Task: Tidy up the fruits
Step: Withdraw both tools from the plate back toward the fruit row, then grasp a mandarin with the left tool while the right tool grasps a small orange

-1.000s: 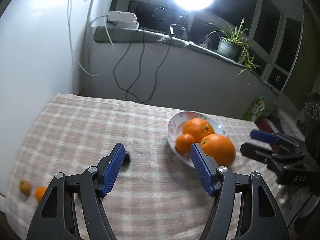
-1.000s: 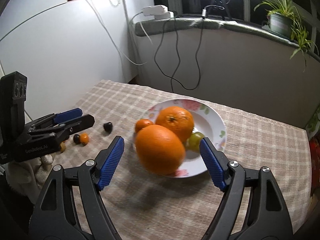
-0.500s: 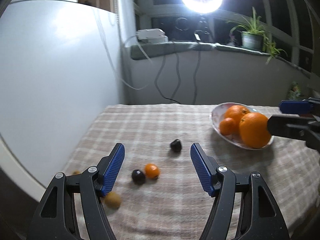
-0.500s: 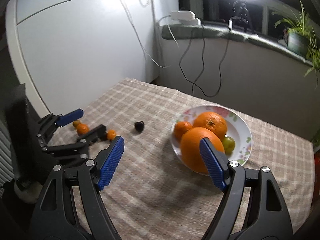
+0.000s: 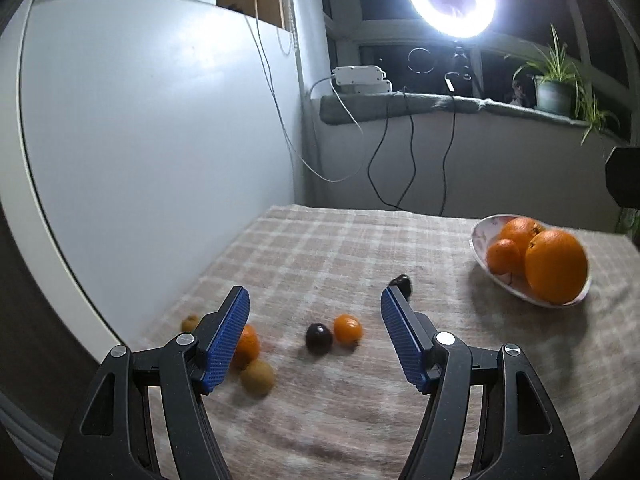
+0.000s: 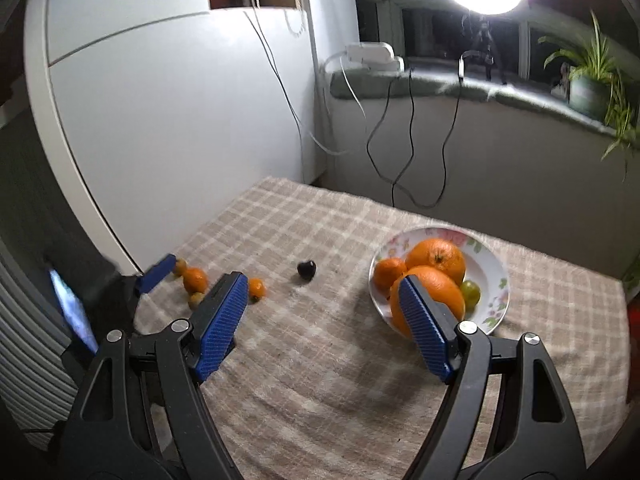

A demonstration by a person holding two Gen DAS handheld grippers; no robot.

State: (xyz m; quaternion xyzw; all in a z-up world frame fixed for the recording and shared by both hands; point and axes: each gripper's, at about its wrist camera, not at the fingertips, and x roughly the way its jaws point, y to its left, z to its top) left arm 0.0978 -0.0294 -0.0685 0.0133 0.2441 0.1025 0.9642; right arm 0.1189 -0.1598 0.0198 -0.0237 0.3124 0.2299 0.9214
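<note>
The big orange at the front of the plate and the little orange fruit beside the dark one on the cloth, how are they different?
The big orange is far larger than the little orange fruit. The big orange sits in the plate, against two other oranges; the little orange fruit lies on the checked cloth, next to a dark fruit. Both are round, orange and untouched by either gripper.
</note>
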